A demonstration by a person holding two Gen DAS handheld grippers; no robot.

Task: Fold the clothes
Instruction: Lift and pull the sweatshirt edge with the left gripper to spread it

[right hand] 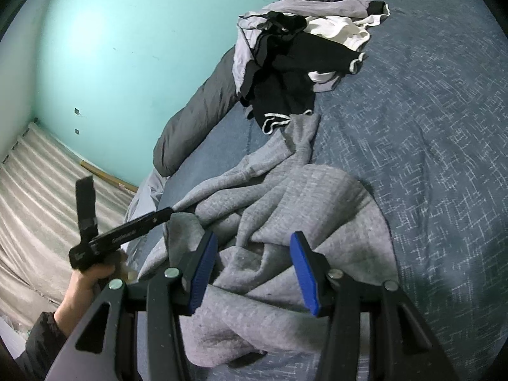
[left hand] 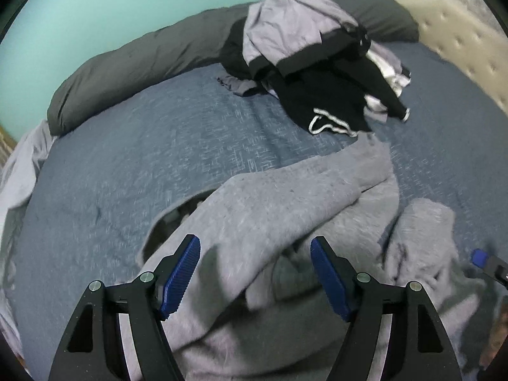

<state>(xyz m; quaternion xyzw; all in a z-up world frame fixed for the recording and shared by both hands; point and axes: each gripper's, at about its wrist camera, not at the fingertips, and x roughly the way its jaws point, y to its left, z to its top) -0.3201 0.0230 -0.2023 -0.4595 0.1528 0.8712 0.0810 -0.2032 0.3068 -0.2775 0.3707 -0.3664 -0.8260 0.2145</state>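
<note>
A crumpled grey sweatshirt (left hand: pixel 285 197) lies on the blue bedspread (left hand: pixel 127 146), one sleeve trailing toward a pile of black, lilac and white clothes (left hand: pixel 317 63). My left gripper (left hand: pixel 255 273) is open just above the sweatshirt's near folds, holding nothing. My right gripper (right hand: pixel 254 270) is open over the same sweatshirt (right hand: pixel 285 209), also empty. The pile also shows in the right wrist view (right hand: pixel 285 54). The left gripper's handle and the hand holding it (right hand: pixel 104 238) appear at left in the right wrist view.
A dark grey bolster pillow (left hand: pixel 127 73) runs along the teal wall (left hand: pixel 127 6). A beige tufted headboard (left hand: pixel 460 38) is at right. A pale sheet (left hand: pixel 22 171) hangs off the bed's left edge. A striped floor covering (right hand: pixel 38 190) lies beside the bed.
</note>
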